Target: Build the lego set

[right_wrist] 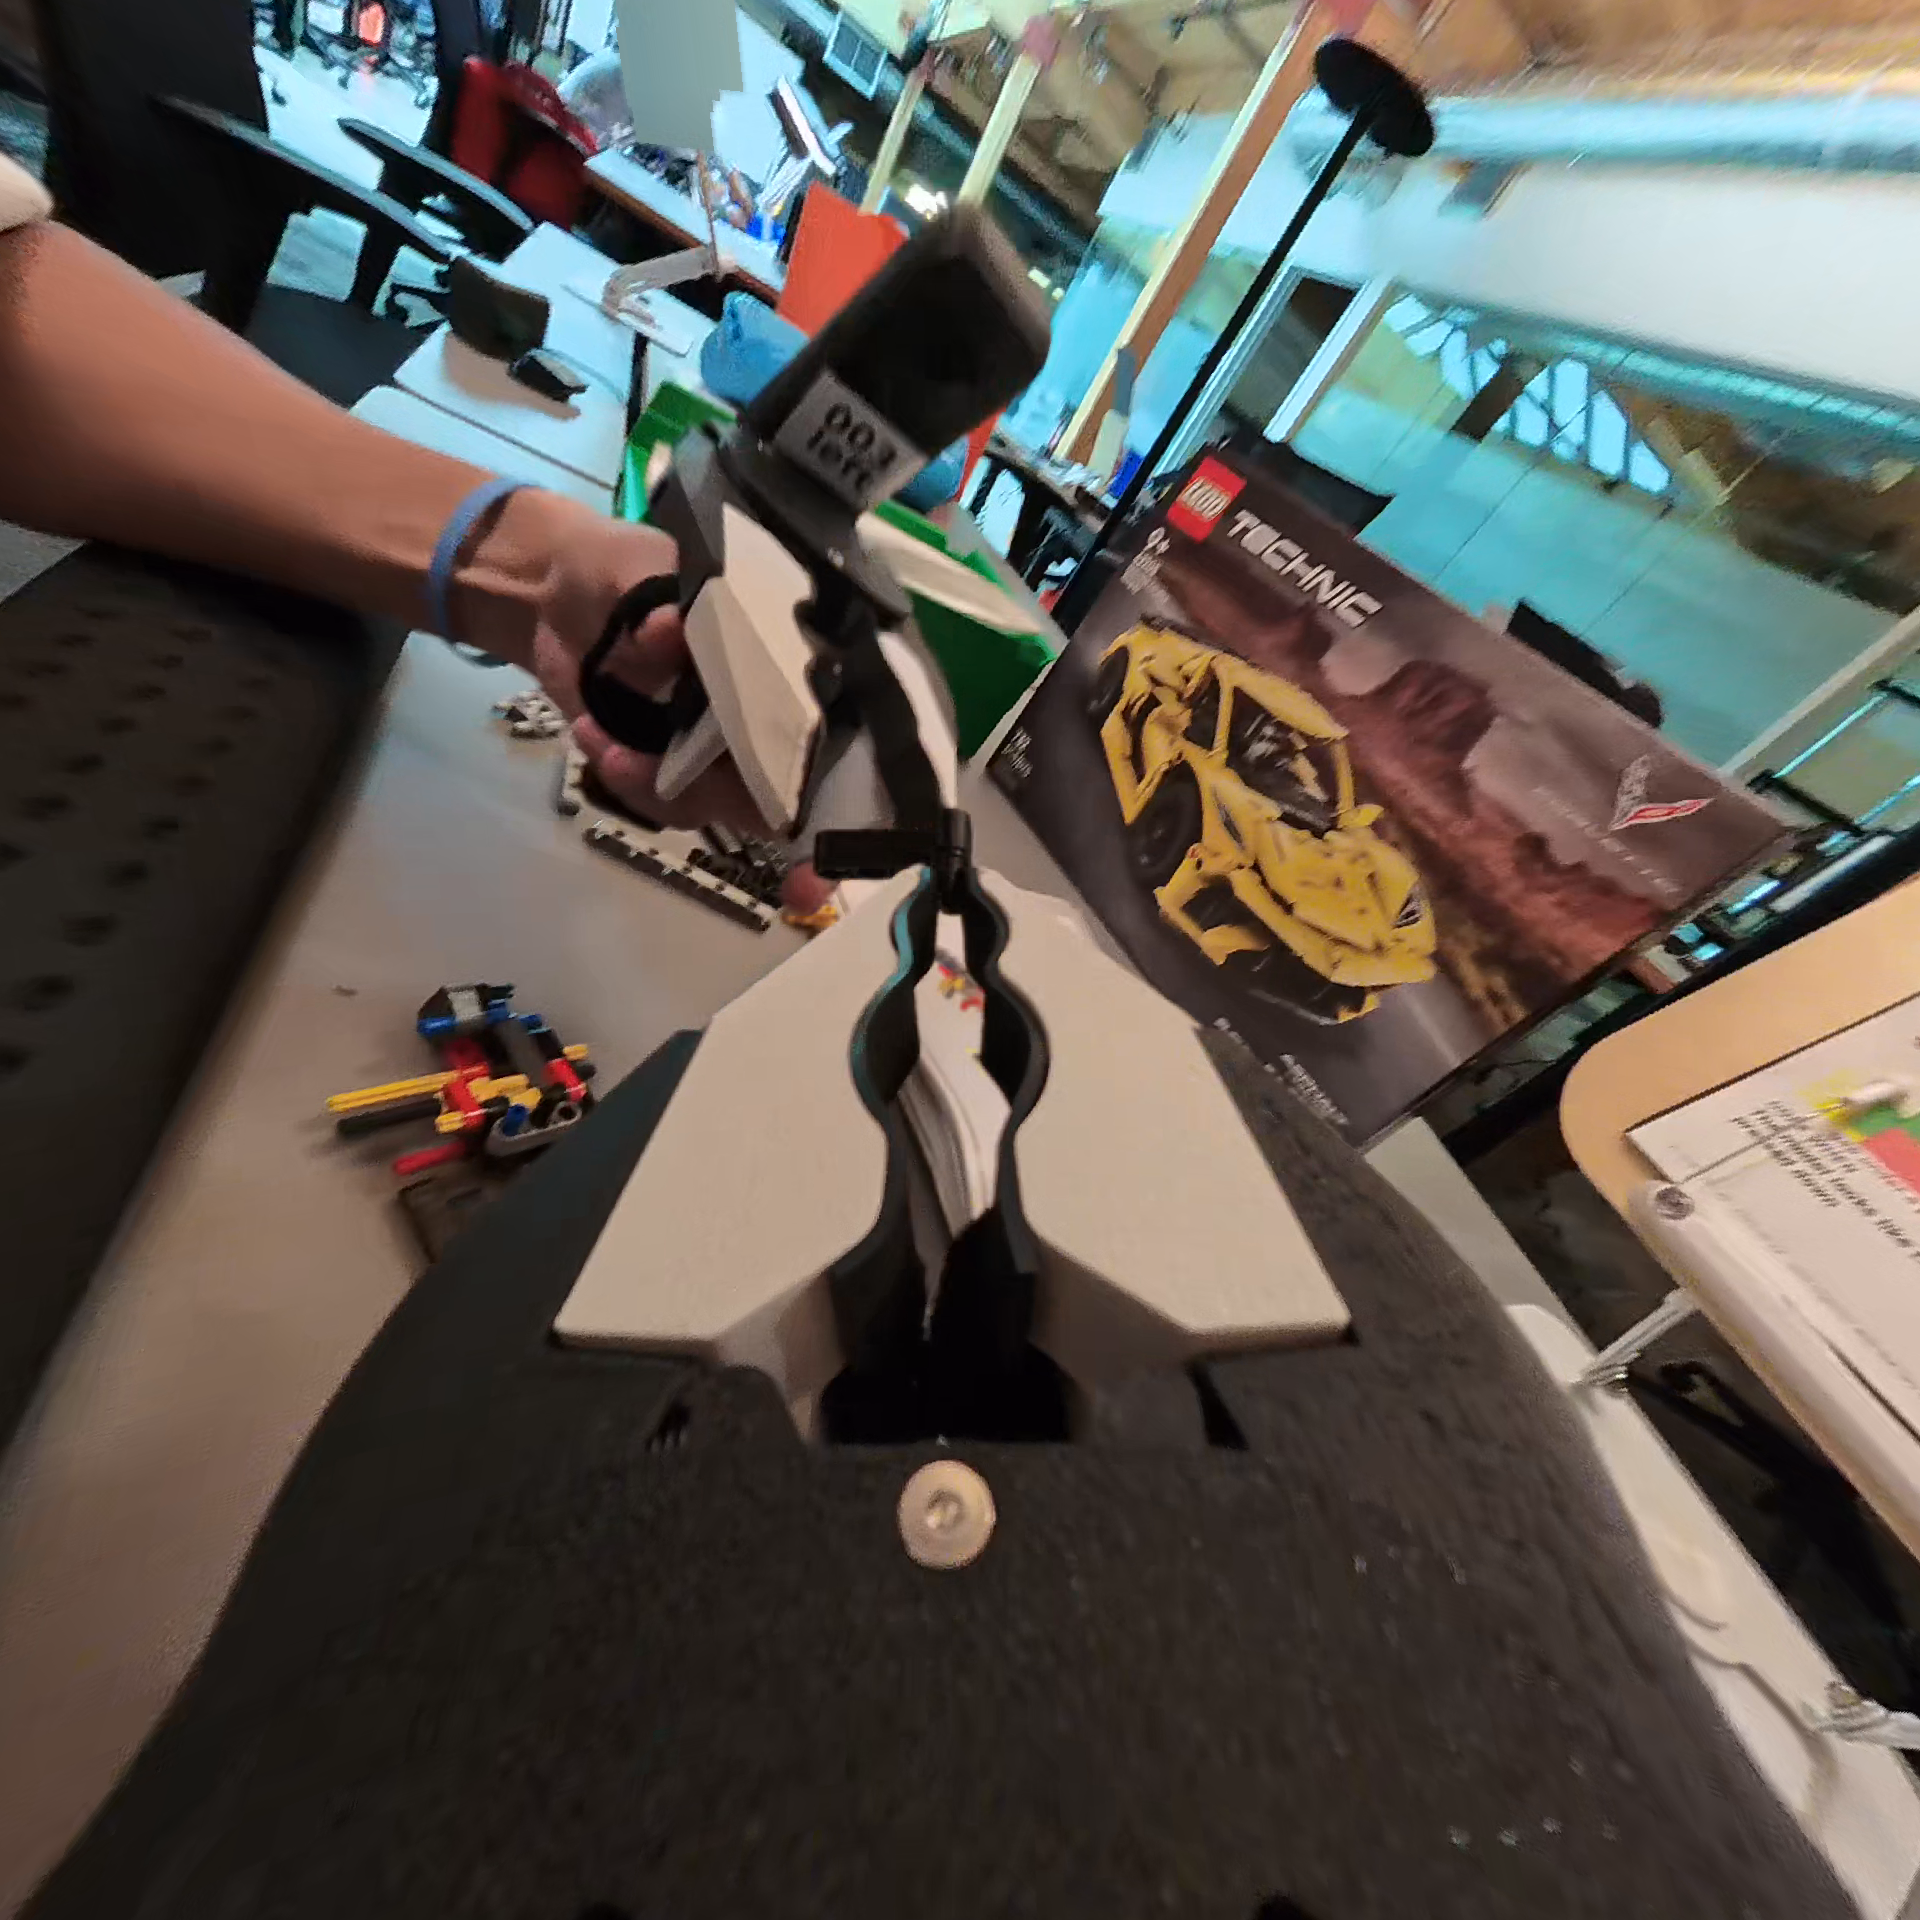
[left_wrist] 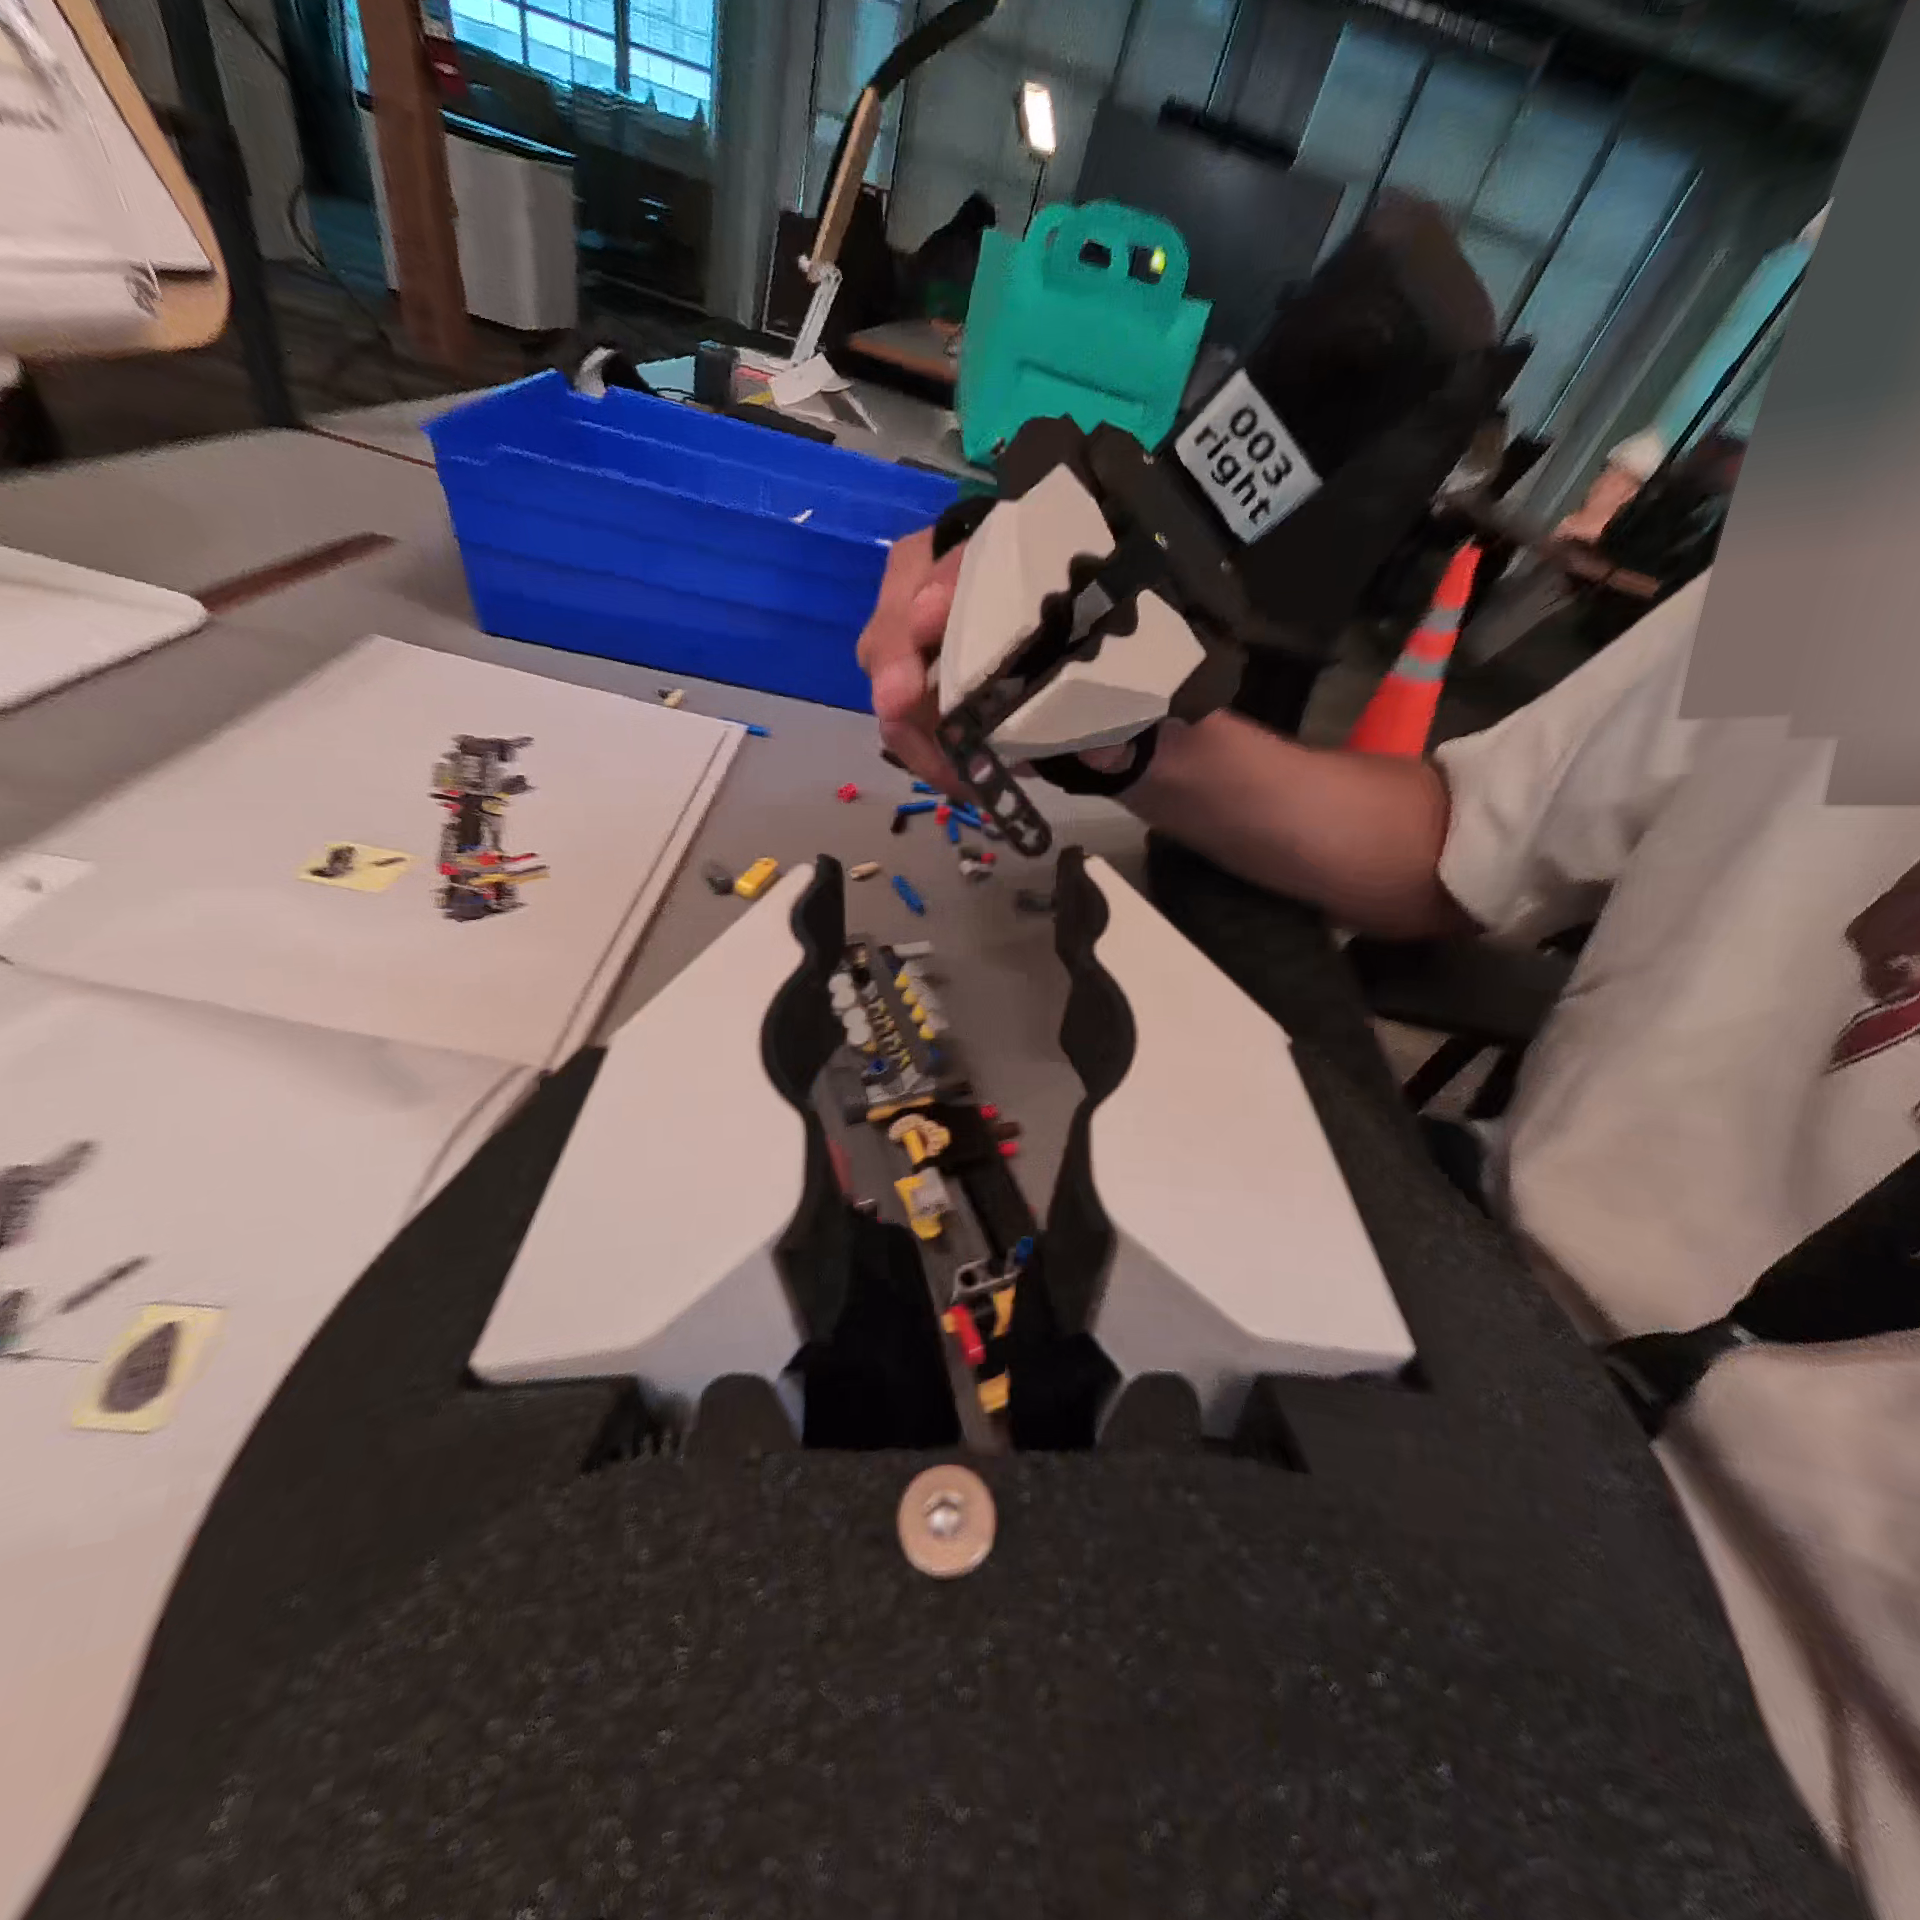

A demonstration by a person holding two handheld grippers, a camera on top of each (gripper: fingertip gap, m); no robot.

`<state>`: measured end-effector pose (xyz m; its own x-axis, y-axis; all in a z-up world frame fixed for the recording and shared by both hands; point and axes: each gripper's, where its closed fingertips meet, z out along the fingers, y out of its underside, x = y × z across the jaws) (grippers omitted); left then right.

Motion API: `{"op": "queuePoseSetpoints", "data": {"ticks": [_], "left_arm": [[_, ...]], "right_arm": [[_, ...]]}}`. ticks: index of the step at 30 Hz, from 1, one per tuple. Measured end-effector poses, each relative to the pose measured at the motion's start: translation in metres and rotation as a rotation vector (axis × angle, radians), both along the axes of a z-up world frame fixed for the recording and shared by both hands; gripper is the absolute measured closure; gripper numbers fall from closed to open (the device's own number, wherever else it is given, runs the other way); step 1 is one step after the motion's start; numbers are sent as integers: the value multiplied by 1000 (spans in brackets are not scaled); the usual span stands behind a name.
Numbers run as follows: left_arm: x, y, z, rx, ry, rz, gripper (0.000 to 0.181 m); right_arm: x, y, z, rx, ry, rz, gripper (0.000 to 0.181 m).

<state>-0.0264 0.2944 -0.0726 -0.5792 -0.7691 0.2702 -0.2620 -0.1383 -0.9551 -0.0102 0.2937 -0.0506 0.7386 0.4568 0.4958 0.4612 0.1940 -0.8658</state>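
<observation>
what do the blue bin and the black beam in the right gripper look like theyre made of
Blue bin: looks like rigid moulded plastic, opaque and slightly glossy, with stepped ridges on its wall. Black beam, held in the right gripper: probably hard plastic, matte black, a thin strip with a row of round holes. Blur leaves the finer finish open.

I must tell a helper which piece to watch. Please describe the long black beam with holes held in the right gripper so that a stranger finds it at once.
Start at the big blue plastic bin on the grey table. Just right of it the right gripper, with pale grey fingers, is shut on the long black beam with holes. Unlike the small loose coloured pieces lying below it, this beam is in the air, slanting down towards them.
</observation>
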Motion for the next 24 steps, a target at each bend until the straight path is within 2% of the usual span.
{"op": "queuePoseSetpoints", "data": {"ticks": [4,6,7,8,10,12,14,16,17,21,24], "left_arm": [[2,-13,3,-96,2,-41,145],[4,-12,1,-64,-14,-8,155],[5,-11,2,-48,-27,6,168],[6,-9,1,-15,-33,33,171],[11,-2,-7,109,-39,107,173],[17,11,-16,330,-77,230,175],[21,26,-20,603,-128,359,174],[22,30,-22,784,-158,425,175],[22,31,-24,841,-161,443,174],[24,42,-29,1000,-153,505,174],[25,48,-36,1091,-136,527,174]], "right_arm": [[-6,1,2,54,-44,-17,177],[-9,3,-3,55,-76,-24,177],[-7,5,-7,50,-104,-37,177],[-6,6,-8,58,-114,-45,177],[-3,10,-14,0,-78,-64,177],[1,15,-23,-153,49,-69,175],[5,22,-32,-325,213,-67,155],[0,25,-40,-462,319,-21,145],[-4,24,-38,-478,365,8,149],[3,31,-36,-451,402,-47,162],[3,34,-29,-466,520,-22,176]]}}
